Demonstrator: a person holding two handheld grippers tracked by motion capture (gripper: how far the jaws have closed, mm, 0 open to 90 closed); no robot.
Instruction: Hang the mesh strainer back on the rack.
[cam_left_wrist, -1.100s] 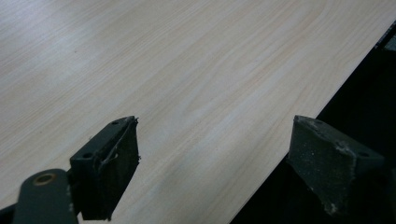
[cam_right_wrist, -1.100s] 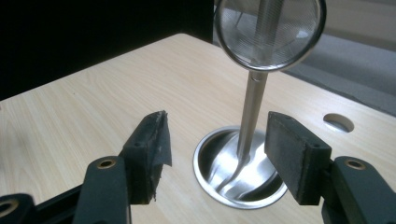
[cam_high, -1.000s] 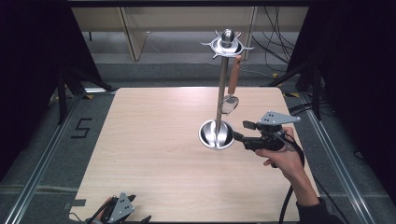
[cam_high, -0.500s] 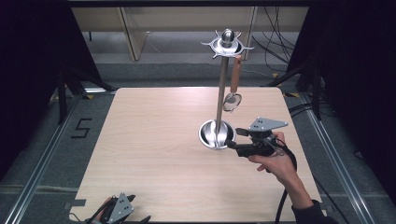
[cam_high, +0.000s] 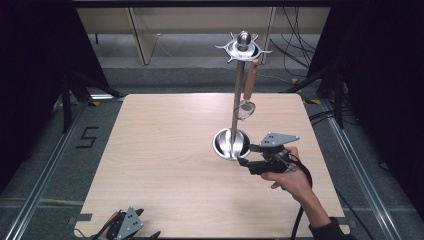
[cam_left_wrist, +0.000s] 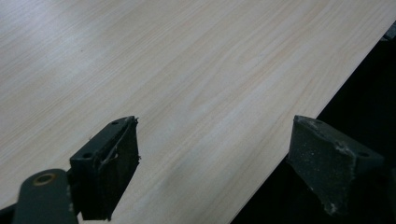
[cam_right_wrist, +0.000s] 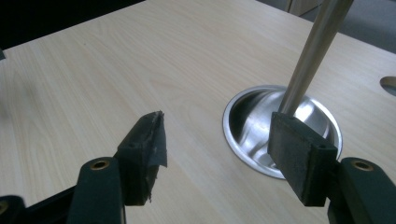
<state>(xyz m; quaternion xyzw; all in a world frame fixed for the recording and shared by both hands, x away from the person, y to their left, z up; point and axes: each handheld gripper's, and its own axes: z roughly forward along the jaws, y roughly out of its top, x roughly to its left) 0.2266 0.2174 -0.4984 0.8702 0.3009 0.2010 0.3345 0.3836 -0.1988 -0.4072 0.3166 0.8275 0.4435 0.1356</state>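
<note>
A metal utensil stand rises from a round dish-shaped base (cam_high: 225, 145) at the table's right middle. Its pole (cam_high: 238, 95) ends in a hooked top ring (cam_high: 243, 48). From one hook hangs a utensil (cam_high: 249, 85) with a wooden handle and a round metal head. A hand holds my right gripper (cam_high: 243, 160) low beside the base's right front rim, pointing left. Its jaws have just opened a little further, with nothing between them. In the right gripper view the open right gripper (cam_right_wrist: 217, 126) frames bare table and the base (cam_right_wrist: 254, 121). My left gripper (cam_high: 145, 235) lies at the table's front left edge; the left gripper (cam_left_wrist: 212, 126) is open.
The light wooden table (cam_high: 165, 150) stands on a grey floor with metal rails at both sides. Cables trail at the back right. Dark curtains close in left and right. A cable runs from the right gripper along the forearm.
The right hand has sunk and come leftward and nearer the front, bringing its gripper closer to the base's rim. The left gripper has not moved.
</note>
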